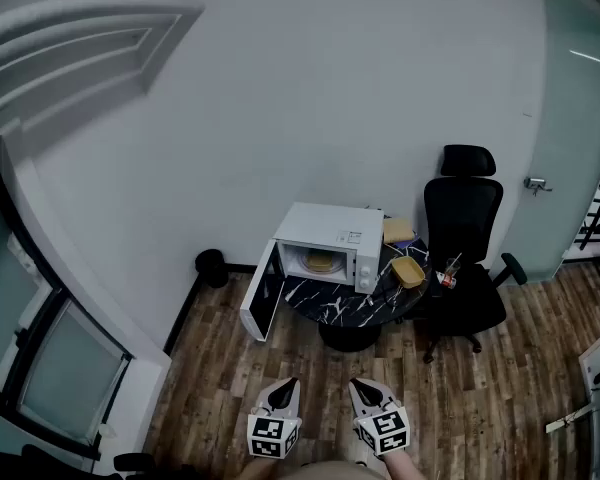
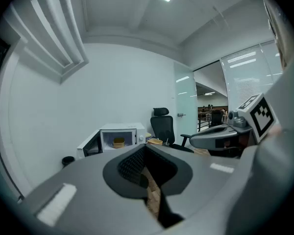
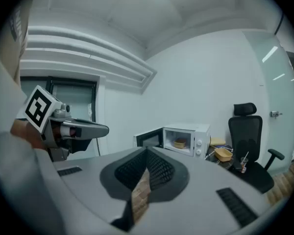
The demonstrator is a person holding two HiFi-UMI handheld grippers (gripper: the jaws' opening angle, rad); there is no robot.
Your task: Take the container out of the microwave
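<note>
Container (image 1: 321, 262): shallow tan/yellow tub, sits inside the white microwave (image 1: 332, 230) w/ door (image 1: 263, 304) swung open to the left. The microwave stands at the far left edge of the round black marbled table (image 1: 332, 306). A 2nd tan tub (image 1: 408, 271) lies at the table's right edge, next to the black office chair (image 1: 463, 230). Left gripper (image 1: 289, 381) & right gripper (image 1: 359, 383) hang side by side over the wood floor (image 1: 280, 353), well apart from the table, both w/ jaws closed tip to tip & nothing btwn them.
</note>
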